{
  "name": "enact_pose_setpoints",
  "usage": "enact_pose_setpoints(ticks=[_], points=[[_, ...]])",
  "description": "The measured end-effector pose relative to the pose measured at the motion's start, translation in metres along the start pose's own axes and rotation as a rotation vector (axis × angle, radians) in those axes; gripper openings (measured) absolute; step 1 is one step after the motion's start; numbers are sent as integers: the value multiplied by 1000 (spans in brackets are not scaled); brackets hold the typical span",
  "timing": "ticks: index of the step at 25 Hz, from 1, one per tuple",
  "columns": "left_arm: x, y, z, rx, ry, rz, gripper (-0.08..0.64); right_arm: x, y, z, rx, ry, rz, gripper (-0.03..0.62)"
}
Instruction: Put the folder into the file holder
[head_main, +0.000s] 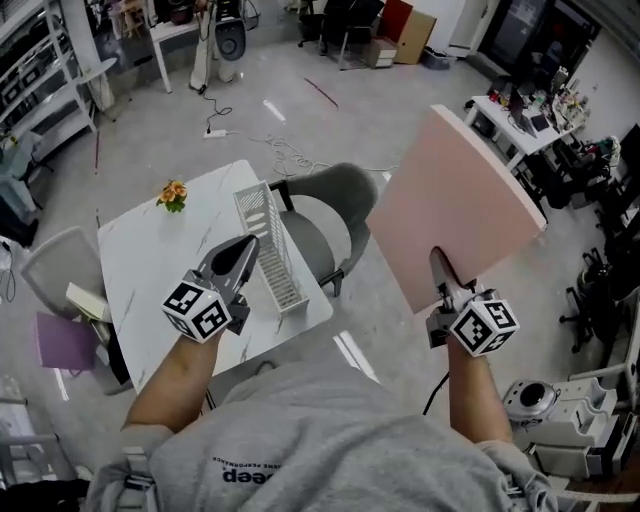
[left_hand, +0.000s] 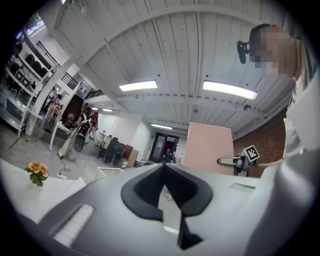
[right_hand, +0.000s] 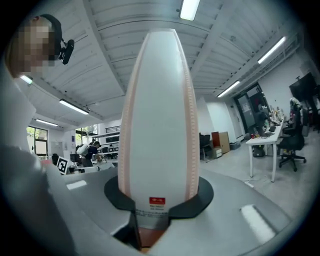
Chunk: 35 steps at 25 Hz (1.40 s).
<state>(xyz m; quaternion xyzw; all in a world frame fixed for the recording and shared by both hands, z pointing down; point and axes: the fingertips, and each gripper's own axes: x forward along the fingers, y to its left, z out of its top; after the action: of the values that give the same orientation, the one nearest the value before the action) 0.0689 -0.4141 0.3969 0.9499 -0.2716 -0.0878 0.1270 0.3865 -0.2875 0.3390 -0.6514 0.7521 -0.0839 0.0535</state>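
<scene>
A large pink folder (head_main: 455, 205) is held up in the air to the right of the table, with my right gripper (head_main: 438, 262) shut on its lower edge. The right gripper view shows the folder's (right_hand: 157, 115) white spine with pink edges rising from between the jaws of that gripper (right_hand: 157, 200). A white slatted file holder (head_main: 270, 245) stands on the white marble table (head_main: 140, 260) near its right edge. My left gripper (head_main: 248, 245) hovers just left of the holder, shut and empty. In the left gripper view its jaws (left_hand: 163, 167) meet, and the folder (left_hand: 209, 142) shows beyond them.
A small pot of orange flowers (head_main: 173, 193) stands at the table's far corner. A grey chair (head_main: 330, 215) sits behind the holder, between the table and the folder. Books (head_main: 85, 300) and a purple seat (head_main: 65, 340) lie at the left. A machine (head_main: 545, 400) stands low on the right.
</scene>
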Motion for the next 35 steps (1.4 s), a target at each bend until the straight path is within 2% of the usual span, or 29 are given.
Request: enact_pose_setpoints(ticks=[8, 15, 19, 25, 35], points=[[-68, 46, 9, 10, -25, 156, 60, 82, 110, -3, 22, 6, 254, 114], [-110, 71, 9, 23, -30, 231, 60, 117, 175, -20, 13, 16, 359, 114], [-125, 75, 9, 20, -36, 252, 60, 131, 196, -28, -2, 20, 369, 114], [-138, 72, 0, 8, -41, 267, 60, 147, 206, -42, -49, 26, 328, 114], [-154, 78, -25, -24, -20, 284, 60, 169, 210, -94, -78, 64, 289, 114]])
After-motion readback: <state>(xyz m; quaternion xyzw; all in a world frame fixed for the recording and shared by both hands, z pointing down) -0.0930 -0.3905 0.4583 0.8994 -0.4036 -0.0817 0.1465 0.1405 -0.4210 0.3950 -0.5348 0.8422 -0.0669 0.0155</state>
